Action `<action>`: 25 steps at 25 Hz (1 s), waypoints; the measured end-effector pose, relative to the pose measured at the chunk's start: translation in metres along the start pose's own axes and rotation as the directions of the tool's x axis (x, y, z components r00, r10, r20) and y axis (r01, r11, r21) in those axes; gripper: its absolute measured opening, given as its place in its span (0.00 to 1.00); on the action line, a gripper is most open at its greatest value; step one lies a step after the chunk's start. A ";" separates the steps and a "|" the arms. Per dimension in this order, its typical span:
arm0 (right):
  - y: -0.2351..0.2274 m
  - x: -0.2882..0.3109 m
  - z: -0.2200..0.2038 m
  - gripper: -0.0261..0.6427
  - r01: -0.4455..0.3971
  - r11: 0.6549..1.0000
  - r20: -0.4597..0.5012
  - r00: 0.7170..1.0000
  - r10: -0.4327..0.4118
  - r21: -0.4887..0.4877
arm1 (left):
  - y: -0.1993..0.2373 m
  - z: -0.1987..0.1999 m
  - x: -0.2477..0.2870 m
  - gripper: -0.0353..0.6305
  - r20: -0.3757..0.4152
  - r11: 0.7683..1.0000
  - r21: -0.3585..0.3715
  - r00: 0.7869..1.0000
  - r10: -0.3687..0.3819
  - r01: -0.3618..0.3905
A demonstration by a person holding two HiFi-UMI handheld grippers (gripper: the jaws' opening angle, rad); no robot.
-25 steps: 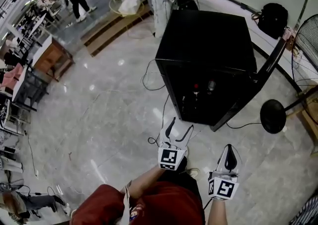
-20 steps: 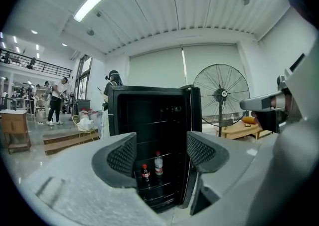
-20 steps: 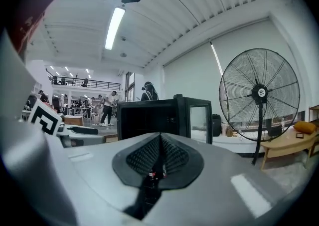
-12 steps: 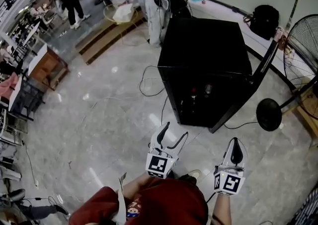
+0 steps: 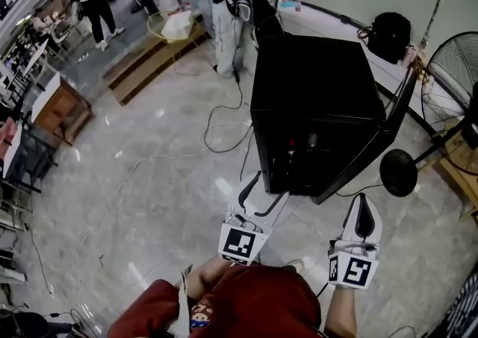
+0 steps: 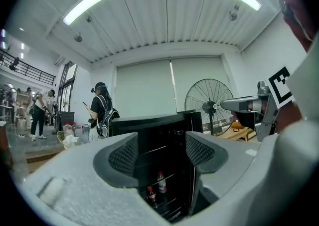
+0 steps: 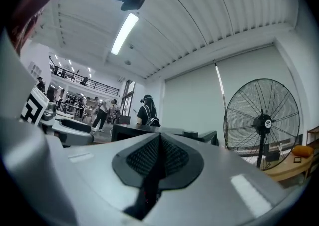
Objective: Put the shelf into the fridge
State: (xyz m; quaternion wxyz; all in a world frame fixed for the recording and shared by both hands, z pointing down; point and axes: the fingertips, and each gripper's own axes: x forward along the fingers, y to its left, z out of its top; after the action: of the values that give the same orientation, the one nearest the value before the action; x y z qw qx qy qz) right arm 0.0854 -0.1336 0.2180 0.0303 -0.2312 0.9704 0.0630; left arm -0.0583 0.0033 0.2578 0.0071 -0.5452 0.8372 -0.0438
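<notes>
The black fridge point(image 5: 321, 98) stands on the marble floor with its door point(image 5: 373, 151) swung open to the right. In the left gripper view its dark inside point(image 6: 164, 170) shows wire shelves and two bottles point(image 6: 155, 190) low down. My left gripper point(image 5: 270, 189) is open and empty, pointing at the fridge opening from just in front. My right gripper point(image 5: 363, 206) is shut with nothing in it, lower right, in front of the door's edge. Its jaws point(image 7: 158, 157) meet in the right gripper view. No loose shelf shows in any view.
A standing fan point(image 5: 452, 68) with a round base point(image 5: 399, 172) is right of the fridge. A person with a backpack point(image 5: 224, 8) stands behind it. Cables point(image 5: 216, 124) trail on the floor to its left. A black bag point(image 5: 388, 34) lies at the back.
Both grippers and my view have come closer to the fridge front. The left stays open and the right stays shut.
</notes>
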 end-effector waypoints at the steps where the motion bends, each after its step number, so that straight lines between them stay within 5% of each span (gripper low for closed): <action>1: 0.001 0.001 0.007 0.04 0.006 1.000 0.013 1.000 -0.006 -0.003 | 0.004 0.008 0.000 0.52 0.019 1.000 0.000 1.000 0.004 -0.004; 5: 0.007 0.006 0.022 0.04 0.014 1.000 0.041 0.999 -0.014 -0.013 | 0.017 0.033 0.000 0.51 0.074 1.000 -0.005 0.997 0.025 -0.025; 9: 0.012 0.007 0.027 0.04 0.017 1.000 0.043 0.999 -0.016 -0.012 | 0.022 0.050 -0.007 0.37 0.132 1.000 -0.009 0.991 0.030 -0.029; 19: 0.017 0.006 0.027 0.04 0.014 1.000 0.030 0.999 -0.013 -0.013 | 0.021 0.045 -0.014 0.06 0.136 0.999 -0.025 0.990 0.027 -0.024; 25: 0.022 0.005 0.019 0.04 -0.016 0.999 0.005 1.000 0.016 -0.033 | 0.020 0.045 -0.010 0.06 0.125 0.999 -0.024 0.991 0.046 -0.044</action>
State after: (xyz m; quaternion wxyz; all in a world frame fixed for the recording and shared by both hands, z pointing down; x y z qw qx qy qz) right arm 0.0715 -0.1138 0.2008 0.0286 -0.2238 0.9709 0.0799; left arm -0.0702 0.0177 0.2107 0.0547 -0.5278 0.8476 -0.0003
